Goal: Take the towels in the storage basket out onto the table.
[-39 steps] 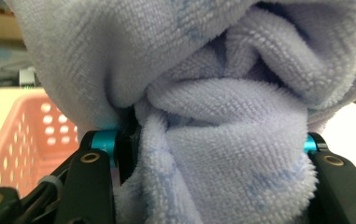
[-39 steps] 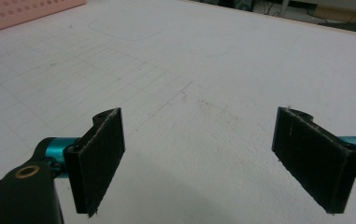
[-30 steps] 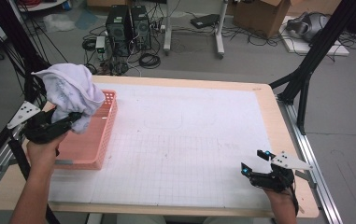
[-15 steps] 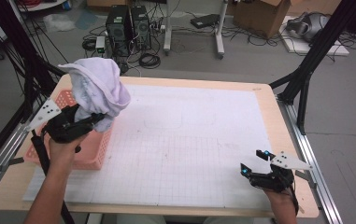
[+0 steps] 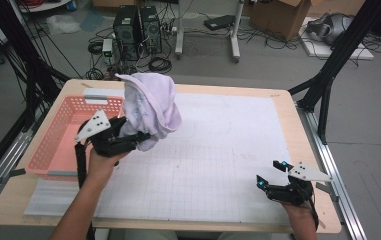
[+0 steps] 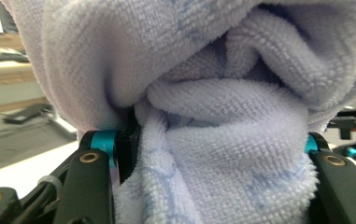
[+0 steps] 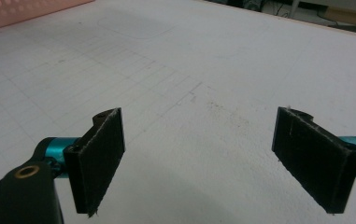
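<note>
Thing in hand: a pale lilac terry-cloth towel (image 5: 150, 107), bunched into a soft mound, sits in the upper middle-left of the high view, raised above the counter (image 5: 228, 150).

Left claw: the left claw (image 5: 137, 139) is clamped on the towel's lower folds; in the left gripper view the cloth (image 6: 213, 116) bulges between the two black jaws and spills over both, so the jaws stand fairly wide around a thick wad.

Towel from claw: the bulk of the cloth rises up and to the right of the grip, with a loose edge drooping at the right side of the bundle. No clear long axis can be read while it is crumpled.

Basket: a salmon-pink perforated plastic basket (image 5: 58, 145) lies at the left of the high view, just left of the held towel; the towel hangs over the basket's right rim and the white gridded mat (image 5: 218, 170) beside it.

Right claw: the right claw (image 5: 273, 179) rests low at the lower right of the high view, jaws spread wide and holding nothing; the right gripper view shows bare mat (image 7: 199, 84) between them.

Nearer hand: the left, already gripping; the right is well apart, across the mat.

Left arm pose: the forearm comes up from the bottom left, wrist roughly level, claw pointing right toward the mat.

Judgement: spreading the towel on the mat seems likely to need the free right claw at the drooping edge.
</note>
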